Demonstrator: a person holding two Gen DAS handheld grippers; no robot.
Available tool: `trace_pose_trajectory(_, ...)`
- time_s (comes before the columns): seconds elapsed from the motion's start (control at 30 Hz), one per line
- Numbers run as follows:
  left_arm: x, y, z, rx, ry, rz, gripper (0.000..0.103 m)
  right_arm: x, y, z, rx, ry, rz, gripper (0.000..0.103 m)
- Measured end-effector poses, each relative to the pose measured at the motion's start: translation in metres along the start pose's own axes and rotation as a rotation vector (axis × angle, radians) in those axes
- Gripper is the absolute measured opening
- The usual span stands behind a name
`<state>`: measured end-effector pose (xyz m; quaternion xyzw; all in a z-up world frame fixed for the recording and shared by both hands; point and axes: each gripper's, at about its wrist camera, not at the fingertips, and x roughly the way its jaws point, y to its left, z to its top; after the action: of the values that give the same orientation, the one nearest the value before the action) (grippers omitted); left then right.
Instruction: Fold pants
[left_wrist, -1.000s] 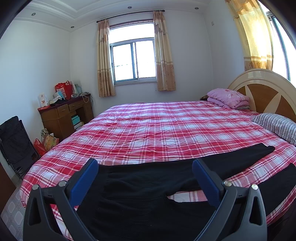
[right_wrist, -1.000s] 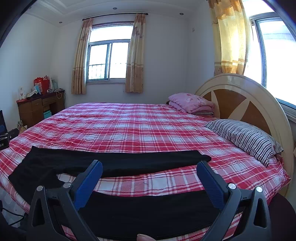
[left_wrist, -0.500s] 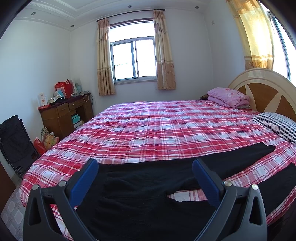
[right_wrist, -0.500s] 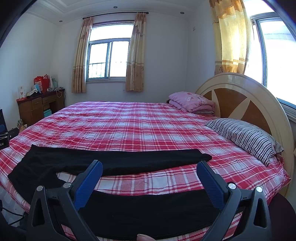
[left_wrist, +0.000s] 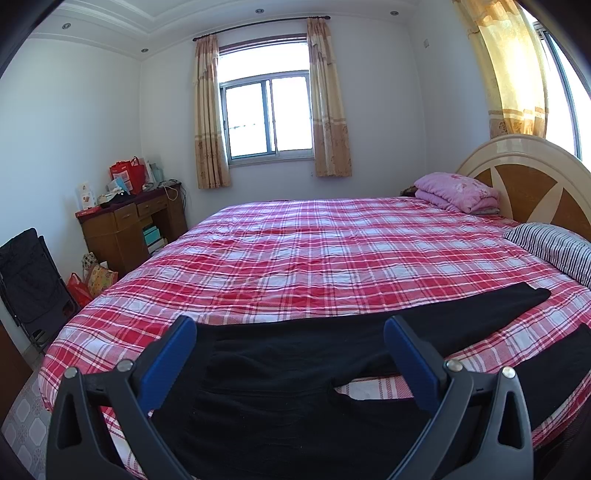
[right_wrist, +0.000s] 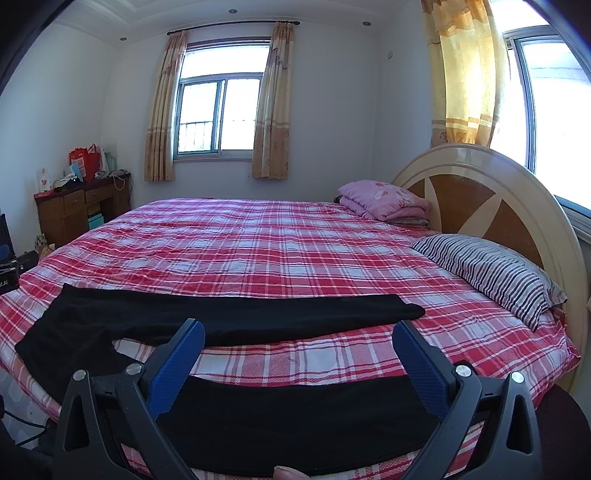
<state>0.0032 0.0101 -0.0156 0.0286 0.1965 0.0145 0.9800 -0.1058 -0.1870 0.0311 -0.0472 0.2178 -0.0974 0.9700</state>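
Black pants (left_wrist: 295, 373) lie spread flat near the front edge of a bed with a red plaid cover (left_wrist: 332, 251), legs apart and pointing right. My left gripper (left_wrist: 290, 330) hovers open above the waist and crotch end, holding nothing. In the right wrist view the far leg (right_wrist: 258, 314) stretches across the cover and the near leg (right_wrist: 295, 413) lies along the bed's front edge. My right gripper (right_wrist: 297, 334) is open above the near leg, with nothing between its blue pads (right_wrist: 177, 365).
A striped pillow (right_wrist: 491, 269) and a folded pink blanket (right_wrist: 384, 199) lie by the round headboard (right_wrist: 480, 192) on the right. A wooden desk (left_wrist: 129, 225) with bags stands at the left wall, a black folded frame (left_wrist: 29, 284) beside it. A fingertip (right_wrist: 286, 472) shows at the bottom edge.
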Motion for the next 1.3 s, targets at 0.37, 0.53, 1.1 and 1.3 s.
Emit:
trace_pose_trajectory(0.37, 0.002, -0.002, 0.001, 0.0, 0.01, 0.002, 0.103, 0.0, 0.0, -0.001, -0.002, 0.002, 0.0, 0.102)
trace_pose_trajectory(0.53, 0.002, -0.002, 0.001, 0.001, 0.014, 0.003, 0.103, 0.002, 0.001, -0.002, -0.004, 0.009, 0.002, 0.102)
trace_pose_trajectory(1.1, 0.013, -0.004, -0.003, 0.006, 0.045, 0.012, 0.103, 0.011, 0.002, -0.006, -0.015, 0.035, -0.003, 0.102)
trace_pose_trajectory(1.3, 0.028, -0.003, -0.008, 0.015, 0.053, 0.009, 0.103, 0.022, 0.002, -0.012, -0.029, 0.054, -0.009, 0.102)
